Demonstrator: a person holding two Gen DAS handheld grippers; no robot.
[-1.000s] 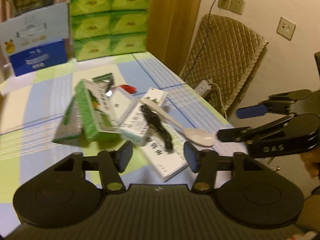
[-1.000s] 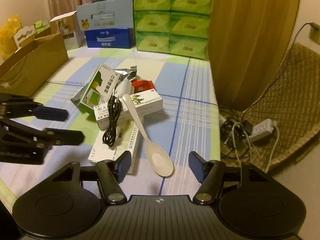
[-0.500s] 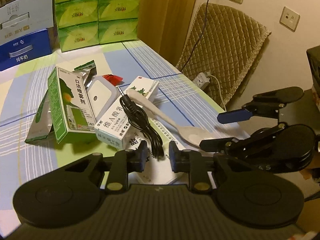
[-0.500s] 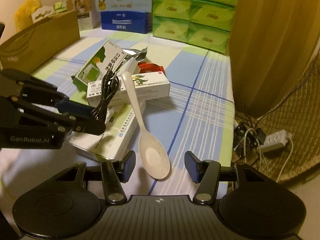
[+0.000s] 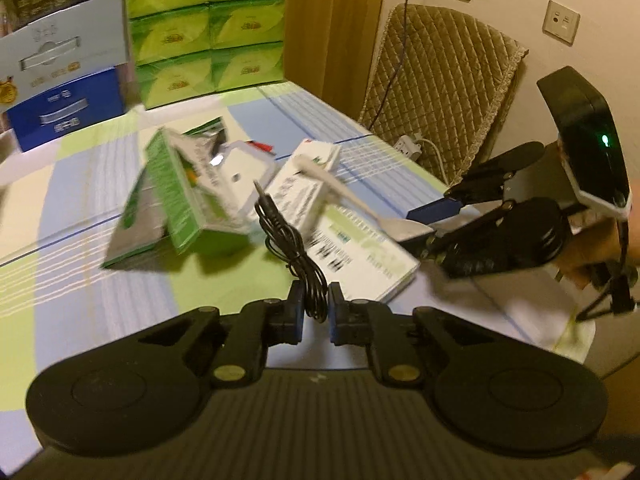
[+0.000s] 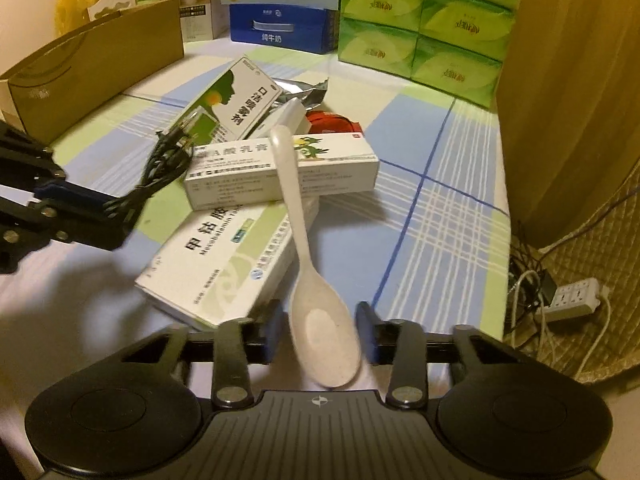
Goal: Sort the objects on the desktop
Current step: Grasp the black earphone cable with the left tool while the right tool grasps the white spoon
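A pile of objects lies on the checked tablecloth: a green spray box (image 6: pixel 228 104), a long white box with a parrot picture (image 6: pixel 280 172), a flat white medicine box (image 6: pixel 224 268), a foil pouch (image 6: pixel 300 94) and a red packet (image 6: pixel 332 122). My left gripper (image 5: pixel 315 314) is shut on a coiled black cable (image 5: pixel 290 244), lifted off the pile; it also shows in the right wrist view (image 6: pixel 160 172). My right gripper (image 6: pixel 322 330) is open around the bowl of a white spoon (image 6: pixel 316 320), whose handle rests on the parrot box.
Green tissue packs (image 6: pixel 424 24) and a blue and white carton (image 6: pixel 280 4) stand at the back. A brown cardboard box (image 6: pixel 92 68) stands at the left. The table's right edge drops to a quilted chair (image 5: pixel 440 92) and a power strip (image 6: pixel 568 300).
My left gripper closed on the black cable and lifted it off the boxes toward the left. My right gripper moved forward, so that the spoon bowl lies between its narrowing fingers.
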